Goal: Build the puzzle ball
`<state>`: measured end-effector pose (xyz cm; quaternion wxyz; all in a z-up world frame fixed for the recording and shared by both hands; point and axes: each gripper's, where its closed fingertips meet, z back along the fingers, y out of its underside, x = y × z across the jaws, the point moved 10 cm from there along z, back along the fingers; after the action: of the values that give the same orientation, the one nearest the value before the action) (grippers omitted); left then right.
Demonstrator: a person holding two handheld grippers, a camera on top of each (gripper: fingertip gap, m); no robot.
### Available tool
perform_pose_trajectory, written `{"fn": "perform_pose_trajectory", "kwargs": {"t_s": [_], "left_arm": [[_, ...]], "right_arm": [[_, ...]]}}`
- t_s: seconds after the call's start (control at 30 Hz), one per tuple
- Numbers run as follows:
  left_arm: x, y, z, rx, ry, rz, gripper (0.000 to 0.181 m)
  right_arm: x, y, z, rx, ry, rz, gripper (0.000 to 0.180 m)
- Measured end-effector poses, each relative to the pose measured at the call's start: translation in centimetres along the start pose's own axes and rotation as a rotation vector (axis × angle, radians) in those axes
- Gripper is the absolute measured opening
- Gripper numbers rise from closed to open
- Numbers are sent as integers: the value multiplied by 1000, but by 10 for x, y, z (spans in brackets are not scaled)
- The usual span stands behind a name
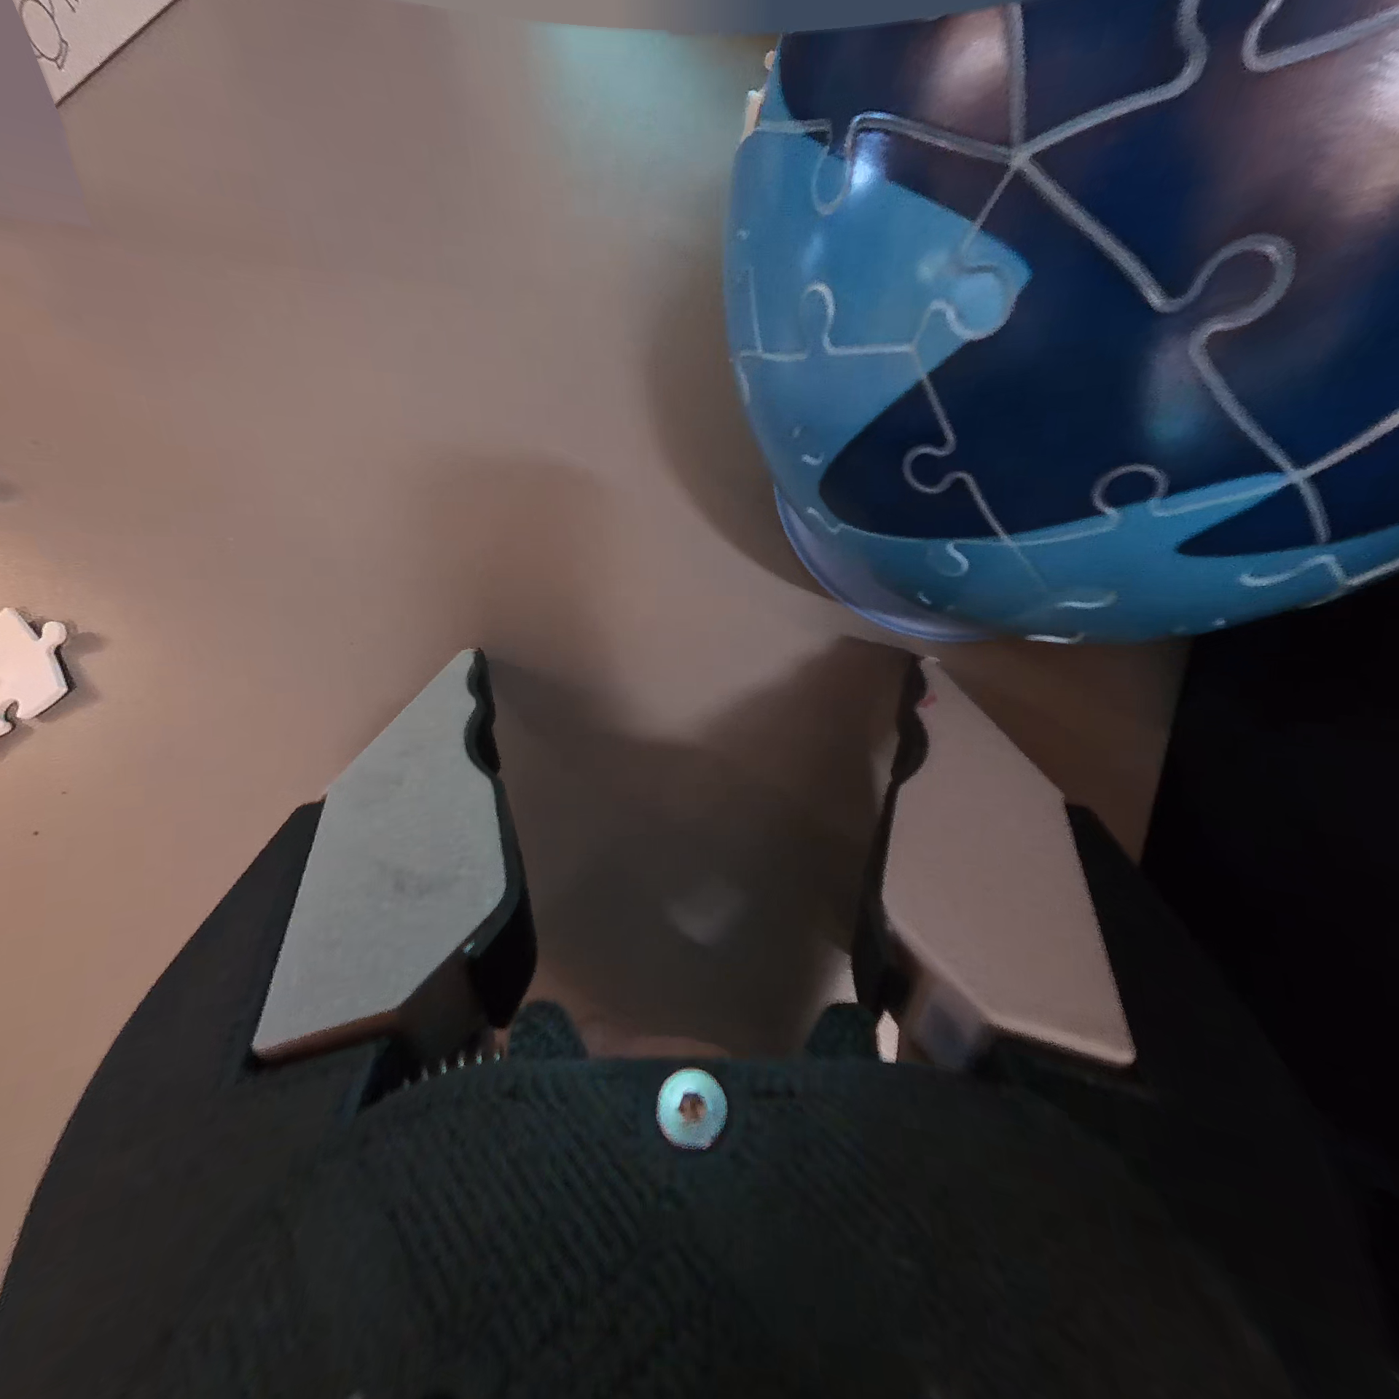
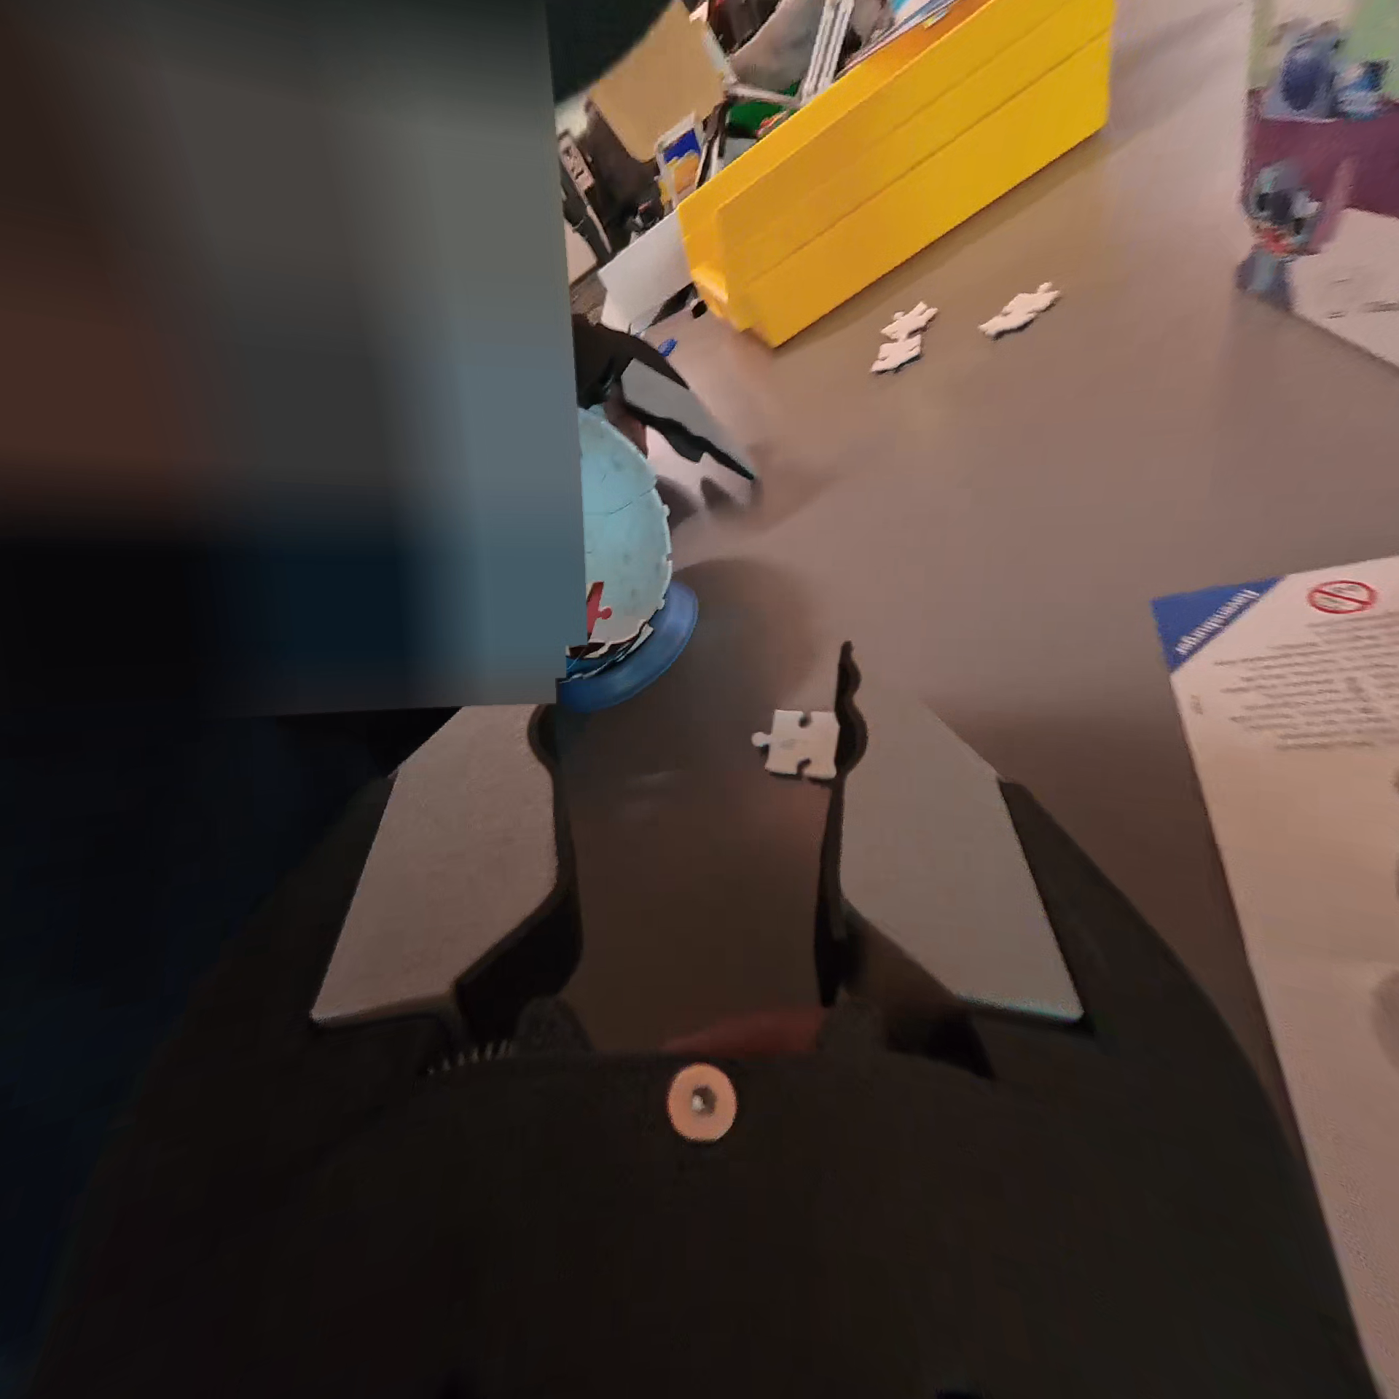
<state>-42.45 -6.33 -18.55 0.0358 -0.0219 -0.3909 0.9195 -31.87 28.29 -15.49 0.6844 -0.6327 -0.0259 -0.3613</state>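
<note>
The blue puzzle ball [image 1: 1075,363] fills the upper right of the left wrist view, close in front of my left gripper [image 1: 700,657], which is open and empty just below and left of it. In the right wrist view the ball [image 2: 624,553] stands on a blue ring stand [image 2: 643,666], partly hidden by a blurred patch, with the left gripper's fingers [image 2: 681,431] beside its top. My right gripper [image 2: 693,685] is open and empty over the table. A white loose piece [image 2: 799,744] lies flat by its right fingertip. Another white piece [image 1: 26,670] lies at the far left.
A yellow bin [image 2: 901,174] with clutter stands at the back. Two white pieces [image 2: 905,337] [image 2: 1018,310] lie in front of it. A printed sheet [image 2: 1302,742] lies at the right, and a picture box [image 2: 1317,151] stands at the far right. Across from one pair of fingers to the other is roughly 20 centimeters. My right gripper is the nearer one to the white loose piece [image 2: 799,744]: about 7 centimeters, against 20 centimeters.
</note>
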Motion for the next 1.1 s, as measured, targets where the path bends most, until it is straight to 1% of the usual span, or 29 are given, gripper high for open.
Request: {"fn": "perform_pose_trajectory", "kwargs": {"t_s": [0.07, 0.17, 0.33, 0.5, 0.57, 0.67, 0.77, 0.87, 1.03, 1.1], "left_arm": [[-1, 0, 0, 2, 0, -7, 105], [-2, 0, 0, 1, 7, -13, 105], [-2, 0, 1, -12, 13, -11, 102], [-2, 0, 2, -20, 17, -15, 99], [-1, 0, 2, -21, 21, -10, 99], [-1, 0, 1, -16, 28, -7, 98], [-2, 0, 1, -14, 27, -12, 98], [-2, 0, 2, -19, 21, -15, 98], [-2, 0, 3, -31, 20, -13, 98], [-1, 0, 4, -42, 20, -3, 98]], "right_arm": [[-4, -1, 3, -10, 51, -8, 70], [-9, 2, 2, 22, 106, -24, 73], [-12, 9, -6, 121, 149, -25, 74], [-9, 14, -13, 207, 158, -4, 67], [-9, 16, -17, 249, 187, 10, 63], [-8, 20, -23, 312, 218, 26, 62], [-9, 20, -23, 320, 239, 28, 58], [-9, 20, -22, 314, 257, 26, 59], [-4, 21, -31, 349, 298, 101, 57], [-3, 21, -34, 359, 319, 124, 52]]}}
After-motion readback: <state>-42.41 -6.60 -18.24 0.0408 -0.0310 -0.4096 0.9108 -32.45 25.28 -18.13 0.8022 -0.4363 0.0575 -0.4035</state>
